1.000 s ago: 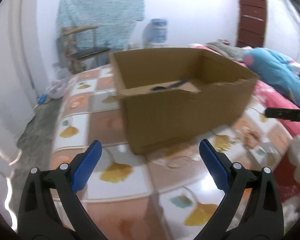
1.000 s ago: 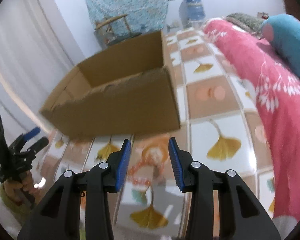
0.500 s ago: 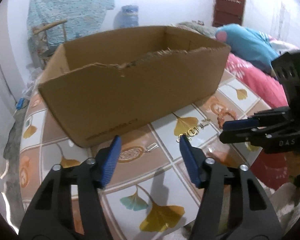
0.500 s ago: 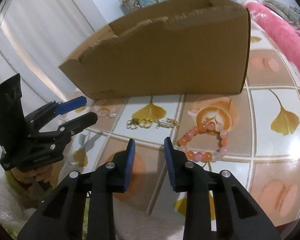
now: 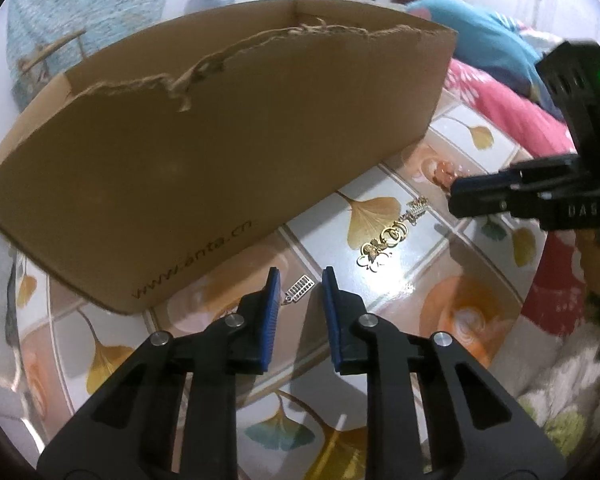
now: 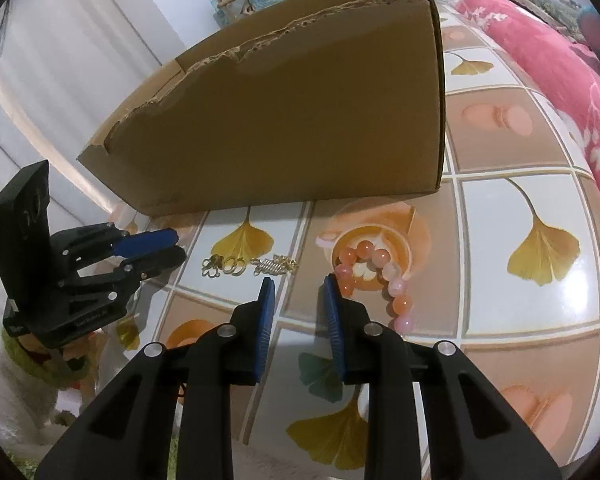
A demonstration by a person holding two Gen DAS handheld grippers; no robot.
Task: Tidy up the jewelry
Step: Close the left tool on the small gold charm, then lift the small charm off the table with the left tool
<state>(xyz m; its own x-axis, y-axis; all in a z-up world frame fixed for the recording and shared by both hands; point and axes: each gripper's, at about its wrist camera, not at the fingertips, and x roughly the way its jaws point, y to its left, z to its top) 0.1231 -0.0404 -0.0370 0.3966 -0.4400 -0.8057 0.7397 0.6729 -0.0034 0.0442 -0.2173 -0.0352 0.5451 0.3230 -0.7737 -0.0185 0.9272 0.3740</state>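
While a torn-rimmed cardboard box [image 6: 300,120] stands on the tiled tabletop [image 6: 500,280], inside hidden, jewelry lies in front: silver charm [image 5: 300,293], gold chain [image 6: 248,266], pink bead bracelet [image 6: 376,276]. Left gripper [image 5: 300,292] just narrowed round the charm w/o touching; right gripper [image 6: 298,296] narrowed, nothing btwn.

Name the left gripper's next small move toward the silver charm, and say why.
Probably ease the left gripper slightly down and forward so its pads straddle the small silver charm. Its jaws have just been closing, yet the charm lies flat on the patterned tablecloth just past the fingertips, beside the cardboard box, not pinched.
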